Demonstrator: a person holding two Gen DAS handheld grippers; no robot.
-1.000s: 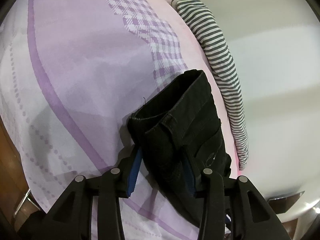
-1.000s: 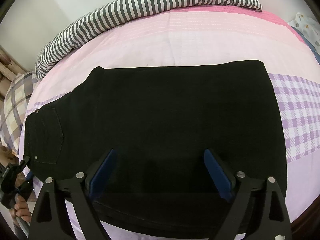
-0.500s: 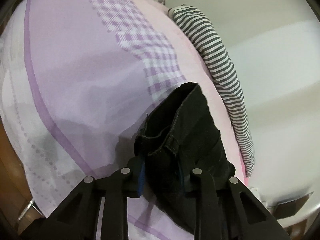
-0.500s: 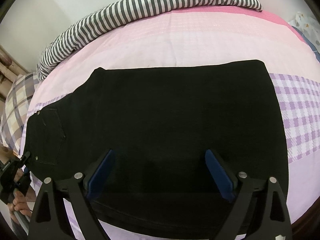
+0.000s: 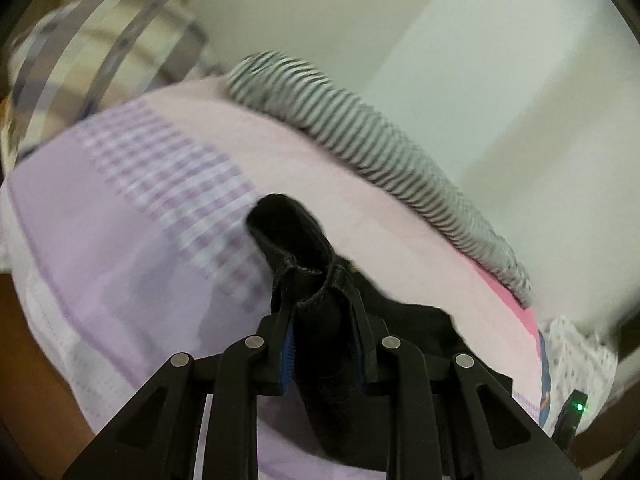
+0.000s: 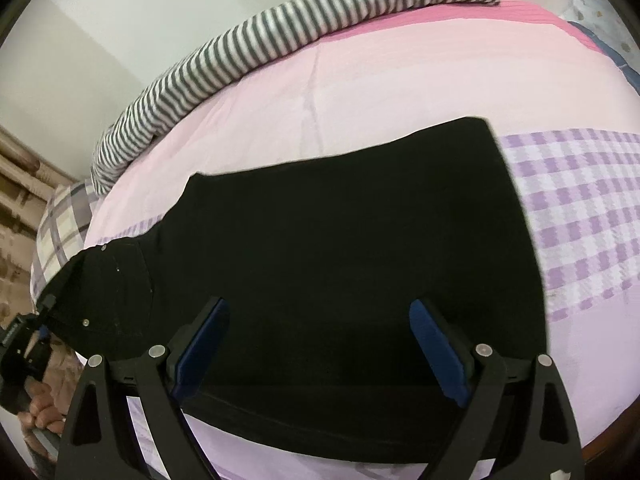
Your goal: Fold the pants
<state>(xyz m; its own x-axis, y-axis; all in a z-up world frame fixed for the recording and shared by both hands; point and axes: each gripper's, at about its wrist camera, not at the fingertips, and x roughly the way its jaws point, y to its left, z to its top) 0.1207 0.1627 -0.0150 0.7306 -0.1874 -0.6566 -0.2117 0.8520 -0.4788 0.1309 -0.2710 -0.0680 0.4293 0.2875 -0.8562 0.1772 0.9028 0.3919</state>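
Pink bedsheet [image 6: 360, 92], black pants [image 6: 340, 240] flat, waistband pinched

One pair of black pants [image 6: 340, 216], two tongs [image 5: 325, 344] [image 6: 320, 344], one striped blanket [image 6: 280, 36], one plaid pillow [image 5: 100, 60]

Pants [image 6: 340, 240]: solid black, small silver rivets at the pocket. Bed sheet [image 6: 400, 80]: pale pink band, deeper pink strip at the far edge, lilac-and-white gingham band, plain lilac field with a thin purple line and dotted white rows. Rolled blanket [image 6: 248, 40]: grey-and-white stripes. Pillow [image 6: 60, 232]: cream plaid, grey-purple lines. Left tongs [image 5: 324, 340]: black frame, blue pads. Right tongs [image 6: 320, 344]: black frame, blue pads [image 6: 438, 352].
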